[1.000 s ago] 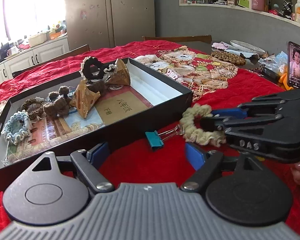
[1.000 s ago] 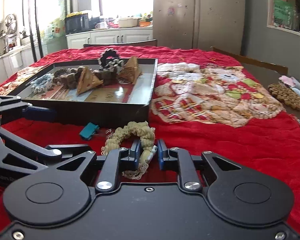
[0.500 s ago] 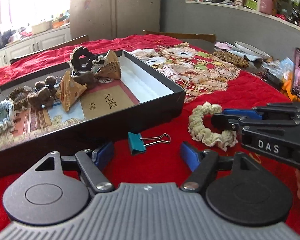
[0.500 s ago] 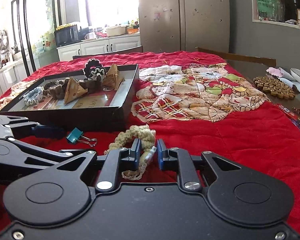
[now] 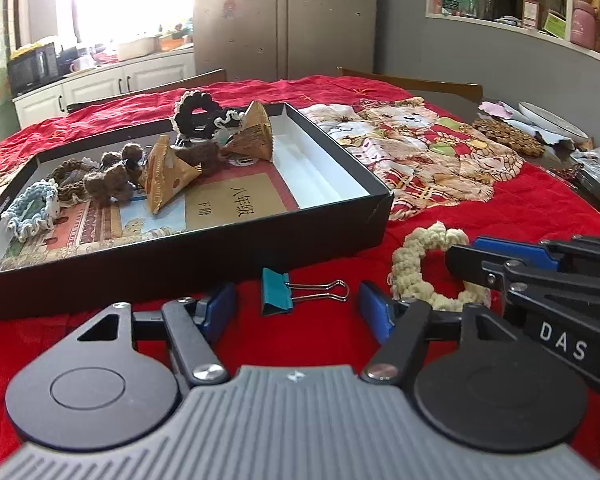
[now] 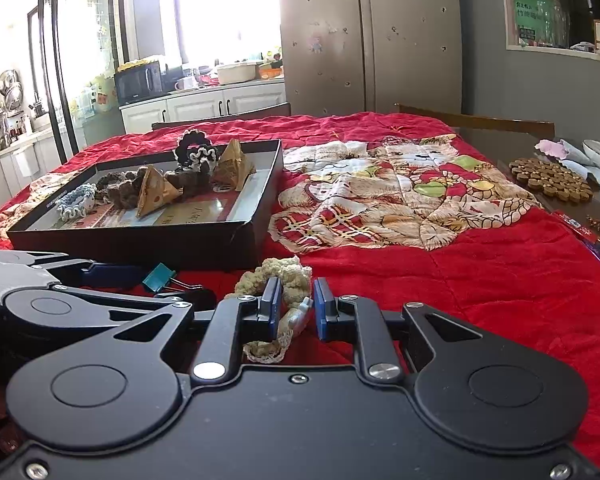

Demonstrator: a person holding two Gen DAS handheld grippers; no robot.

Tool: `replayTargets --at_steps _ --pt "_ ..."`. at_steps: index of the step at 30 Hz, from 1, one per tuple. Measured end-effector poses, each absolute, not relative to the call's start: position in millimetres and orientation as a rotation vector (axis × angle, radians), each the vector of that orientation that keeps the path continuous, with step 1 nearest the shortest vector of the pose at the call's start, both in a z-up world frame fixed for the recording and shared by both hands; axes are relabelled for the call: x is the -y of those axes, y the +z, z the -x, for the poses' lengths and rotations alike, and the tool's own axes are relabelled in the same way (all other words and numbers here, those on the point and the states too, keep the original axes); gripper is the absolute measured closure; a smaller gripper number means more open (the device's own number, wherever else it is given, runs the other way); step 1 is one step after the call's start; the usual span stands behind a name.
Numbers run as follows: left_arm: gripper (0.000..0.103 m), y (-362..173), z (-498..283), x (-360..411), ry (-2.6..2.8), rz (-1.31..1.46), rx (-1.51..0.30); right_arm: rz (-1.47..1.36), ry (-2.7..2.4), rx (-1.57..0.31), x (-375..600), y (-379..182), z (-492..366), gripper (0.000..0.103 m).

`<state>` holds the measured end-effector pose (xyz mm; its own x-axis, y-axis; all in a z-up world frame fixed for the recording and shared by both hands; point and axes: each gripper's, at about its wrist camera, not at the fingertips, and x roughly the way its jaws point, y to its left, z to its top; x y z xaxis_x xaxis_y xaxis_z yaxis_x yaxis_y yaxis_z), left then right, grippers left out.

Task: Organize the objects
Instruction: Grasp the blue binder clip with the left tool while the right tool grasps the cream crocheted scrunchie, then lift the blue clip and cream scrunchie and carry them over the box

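Observation:
A teal binder clip [image 5: 277, 291] lies on the red cloth just in front of the black tray [image 5: 260, 240]. My left gripper [image 5: 296, 308] is open, its fingers on either side of the clip. A cream crocheted scrunchie [image 5: 416, 264] lies to the right of the clip. My right gripper [image 6: 294, 307] is nearly shut around the near rim of the scrunchie [image 6: 284, 276]. The tray holds several scrunchies and two paper pyramid packets [image 5: 164, 178]. In the right wrist view the clip [image 6: 160, 276] lies to the left, beside my left gripper.
A patchwork bear cloth [image 5: 420, 152] lies right of the tray [image 6: 236, 236]. A brown bead mat [image 6: 550, 178] and plates sit at the far right edge. Cabinets and a fridge stand behind the table.
My left gripper has pulled back and swung left, so the clip now lies between its fingers. My right gripper stays on the scrunchie, which has moved away from the clip.

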<state>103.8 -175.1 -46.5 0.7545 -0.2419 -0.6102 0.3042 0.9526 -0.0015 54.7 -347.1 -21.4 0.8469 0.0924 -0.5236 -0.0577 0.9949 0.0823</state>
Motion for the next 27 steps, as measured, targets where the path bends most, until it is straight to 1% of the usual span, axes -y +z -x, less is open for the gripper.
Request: replayTargets --at_steps 1,3,21,23,24,27 --pt "0.038 -46 -104 176 -0.295 -0.097 -0.651 -0.066 0.079 -0.557 347 -22 -55 0.086" --pt "0.052 -46 -102 177 -0.295 -0.093 -0.644 -0.069 0.081 -0.557 348 -22 -55 0.088" --pt "0.052 -43 -93 165 -0.344 -0.072 -0.658 -0.084 0.072 -0.593 350 -26 -58 0.090" --pt "0.052 -42 -90 160 -0.353 -0.074 -0.661 -0.097 0.070 -0.599 353 -27 -60 0.088" --pt "0.052 -41 -88 157 -0.356 -0.073 -0.662 -0.099 0.064 -0.605 353 -28 -61 0.084" --pt "0.052 -39 -85 149 -0.360 -0.067 -0.664 -0.094 0.054 -0.618 353 -29 -63 0.078"
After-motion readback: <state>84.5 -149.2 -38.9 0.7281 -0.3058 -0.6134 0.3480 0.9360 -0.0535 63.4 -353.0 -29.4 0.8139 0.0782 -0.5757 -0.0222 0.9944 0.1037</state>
